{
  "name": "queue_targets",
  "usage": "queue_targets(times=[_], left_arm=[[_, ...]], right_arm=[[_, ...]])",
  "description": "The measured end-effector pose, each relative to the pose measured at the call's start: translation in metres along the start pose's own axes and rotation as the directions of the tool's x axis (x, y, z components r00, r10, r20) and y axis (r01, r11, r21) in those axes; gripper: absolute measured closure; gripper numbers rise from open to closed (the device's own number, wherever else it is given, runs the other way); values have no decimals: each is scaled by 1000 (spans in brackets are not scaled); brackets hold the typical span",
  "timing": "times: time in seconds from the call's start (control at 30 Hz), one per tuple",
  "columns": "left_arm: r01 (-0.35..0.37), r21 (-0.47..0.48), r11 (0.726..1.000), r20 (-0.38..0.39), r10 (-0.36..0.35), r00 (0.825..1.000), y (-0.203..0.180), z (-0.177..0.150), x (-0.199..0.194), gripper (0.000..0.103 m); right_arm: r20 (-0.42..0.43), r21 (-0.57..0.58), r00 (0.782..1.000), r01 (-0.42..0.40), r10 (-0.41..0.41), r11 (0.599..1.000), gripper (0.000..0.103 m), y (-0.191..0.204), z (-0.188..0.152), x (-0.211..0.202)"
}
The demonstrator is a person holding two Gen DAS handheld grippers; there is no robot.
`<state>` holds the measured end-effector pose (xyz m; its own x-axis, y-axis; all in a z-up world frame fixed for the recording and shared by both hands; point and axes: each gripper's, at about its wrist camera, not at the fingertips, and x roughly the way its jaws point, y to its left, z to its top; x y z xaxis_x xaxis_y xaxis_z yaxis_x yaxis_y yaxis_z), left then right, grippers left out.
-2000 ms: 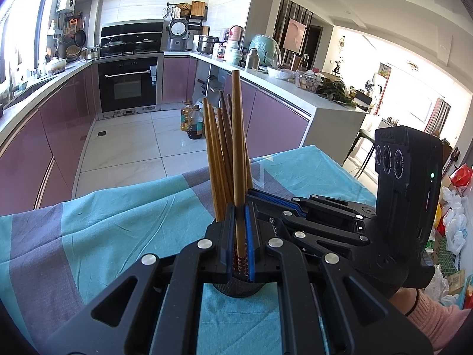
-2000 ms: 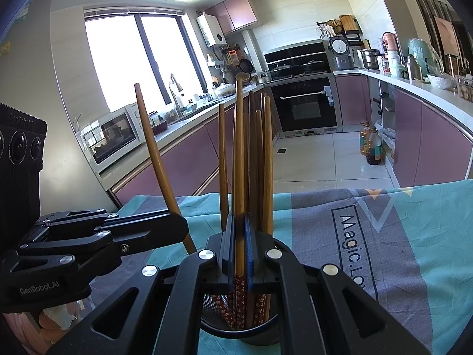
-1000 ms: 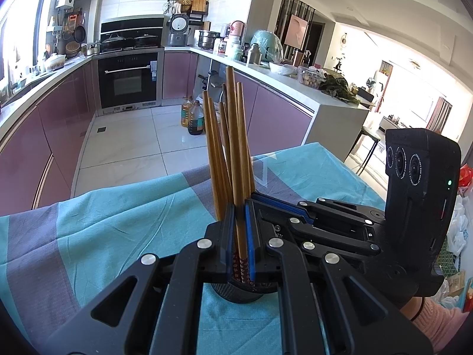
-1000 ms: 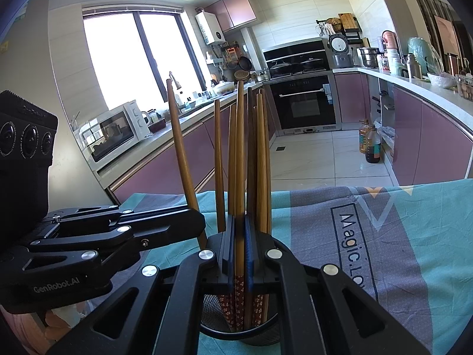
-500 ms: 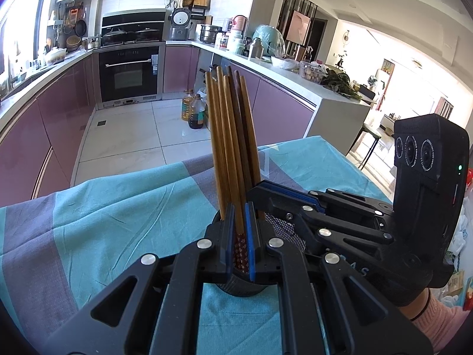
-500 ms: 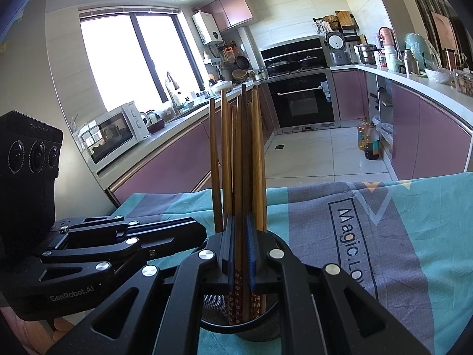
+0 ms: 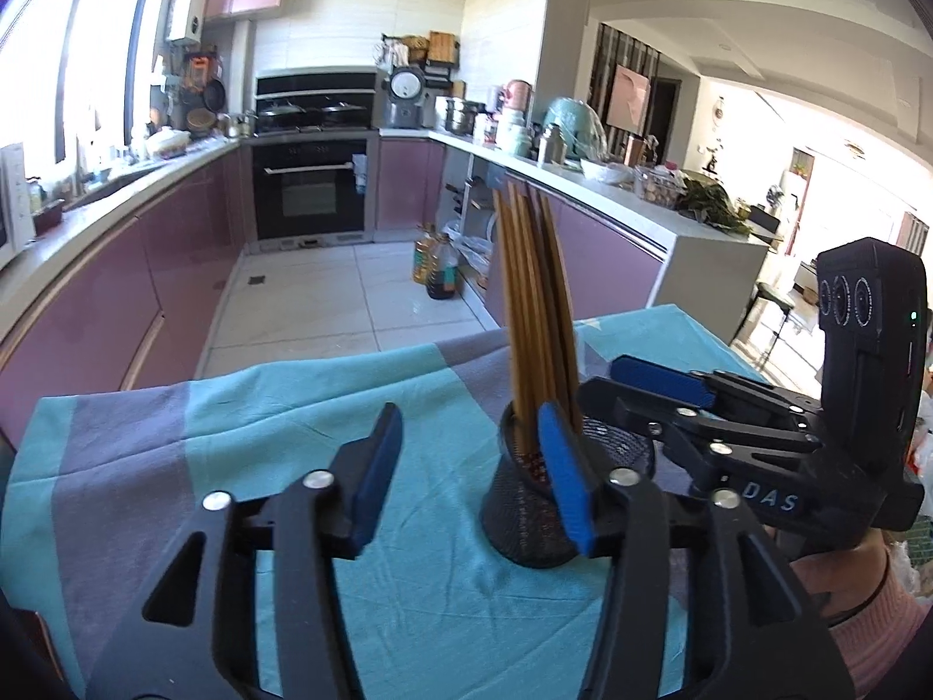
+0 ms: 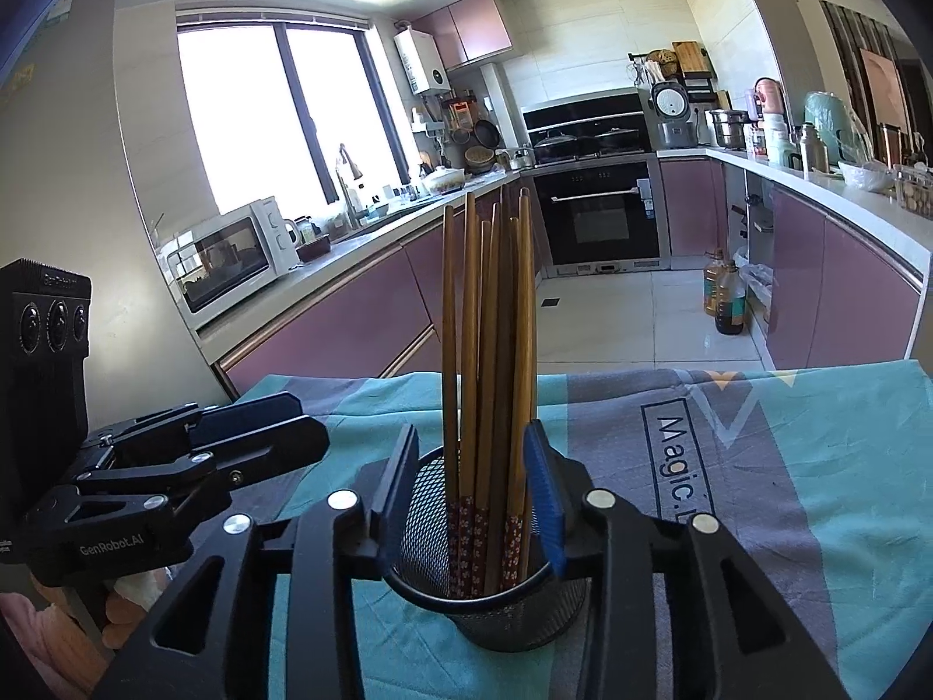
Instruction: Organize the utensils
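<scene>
**Both claws let go of the chopsticks**

Chopsticks [image 8: 490, 361] that each claw was pinching a second ago now stand free in the black mesh holder [image 8: 495, 601], a bundle of brown sticks with patterned lower ends, leaning slightly against one another. The holder sits upright on the teal and grey cloth [image 8: 816, 496] covering the table.

The right claw [image 8: 475, 484] is opening, its blue-padded fingers spread to either side of the holder's upper rim with the sticks between them, no pad pressing on any stick. The left claw [image 7: 466, 466] is also opening and has drawn off to the holder's left; in its own view nothing lies between its fingers but cloth, and its right finger overlaps the holder's near side. A hand in a pink sleeve [image 7: 874, 636] grips the right tool. Behind the table runs a kitchen with purple cabinets [image 8: 361, 315] and a black oven [image 8: 600, 216].
</scene>
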<state>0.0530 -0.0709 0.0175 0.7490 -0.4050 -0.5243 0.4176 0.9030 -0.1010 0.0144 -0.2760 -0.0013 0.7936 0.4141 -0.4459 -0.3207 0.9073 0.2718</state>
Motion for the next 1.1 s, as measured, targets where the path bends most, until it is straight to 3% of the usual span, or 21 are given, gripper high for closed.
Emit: queue_targets(times=[0.13,0.3,0.53,0.77,0.93,1.1], left_arm=[[-75,-10,997,58,75,995,10,-9,-22,26],[-157,-46,987,132,162,978,26,-26,-57,6],[-246,-85,965,186,258,948,44,-48,-96,6],[-311,-102,945,238,326,915,43,-60,-128,6],[-361,-118,925,281,380,882,36,-62,-144,6],[-381,-138,914,290,405,867,35,-68,-154,6]], right_arm=[[17,-20,1000,16,-16,1000,43,8,-3,-8],[46,-61,998,49,-47,997,24,22,-9,-18],[94,-91,991,101,-93,991,6,33,-18,-31],[155,-92,980,144,-128,985,6,41,-25,-49],[203,-108,965,192,-167,976,6,49,-29,-62],[235,-113,953,222,-191,969,6,54,-35,-70]])
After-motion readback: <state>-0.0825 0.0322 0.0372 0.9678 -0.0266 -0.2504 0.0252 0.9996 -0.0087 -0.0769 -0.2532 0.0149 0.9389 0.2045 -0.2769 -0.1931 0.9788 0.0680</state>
